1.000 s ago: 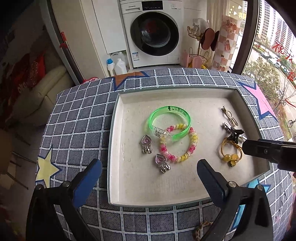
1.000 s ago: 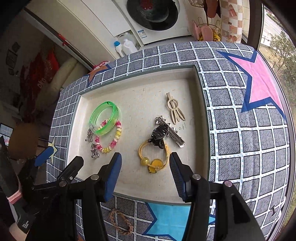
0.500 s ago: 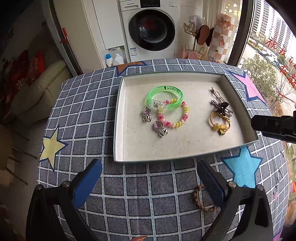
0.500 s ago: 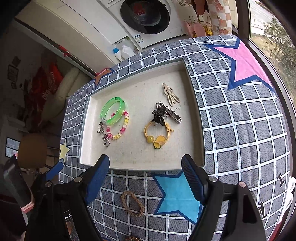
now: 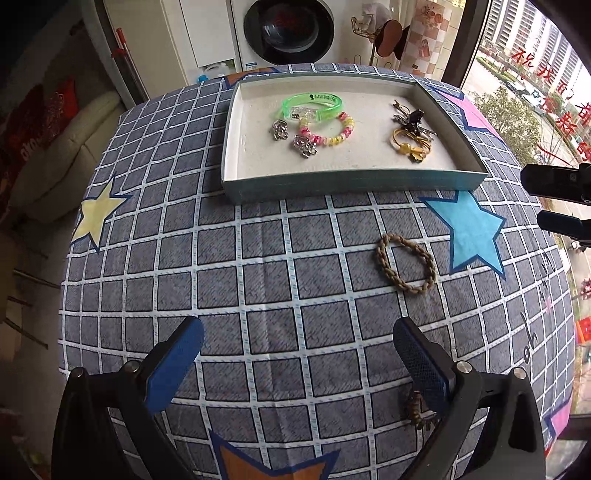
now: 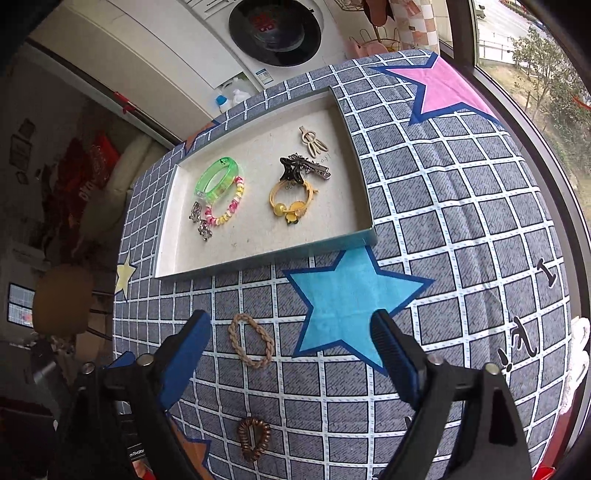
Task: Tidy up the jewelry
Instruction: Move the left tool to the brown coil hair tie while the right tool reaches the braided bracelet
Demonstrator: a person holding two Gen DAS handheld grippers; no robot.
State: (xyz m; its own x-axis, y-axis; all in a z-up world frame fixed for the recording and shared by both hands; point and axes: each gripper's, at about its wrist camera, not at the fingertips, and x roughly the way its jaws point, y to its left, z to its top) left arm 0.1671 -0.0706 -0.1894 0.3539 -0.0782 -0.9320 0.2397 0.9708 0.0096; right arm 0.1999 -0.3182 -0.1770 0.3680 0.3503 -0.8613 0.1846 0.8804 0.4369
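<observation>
A shallow tray (image 5: pixel 332 182) (image 6: pixel 258 260) on the checked cloth holds a green bangle (image 5: pixel 314 105) (image 6: pixel 218 179), a pink-yellow bead bracelet (image 5: pixel 332 138) (image 6: pixel 229 210), silver earrings (image 5: pixel 304 144), a yellow hair tie (image 5: pixel 410 142) (image 6: pixel 291 201), a dark clip (image 6: pixel 301 170) and a beige clip (image 6: pixel 314 142). A braided tan bracelet (image 5: pixel 405 263) (image 6: pixel 251 339) lies on the cloth in front of the tray. A brown coil hair tie (image 6: pixel 253 437) lies nearer. My left gripper (image 5: pixel 297 358) and right gripper (image 6: pixel 291 345) are open and empty above the cloth.
The right gripper's black body (image 5: pixel 554 181) shows at the right edge of the left wrist view. A brown beaded piece (image 5: pixel 415 408) lies by the left gripper's right finger. A washing machine (image 5: pixel 288 31) and a sofa (image 5: pixel 55 147) stand beyond the table.
Both grippers have pulled back from over the tray toward the near side of the table. The braided bracelet and brown coil tie have come into view. Nothing was picked up.
</observation>
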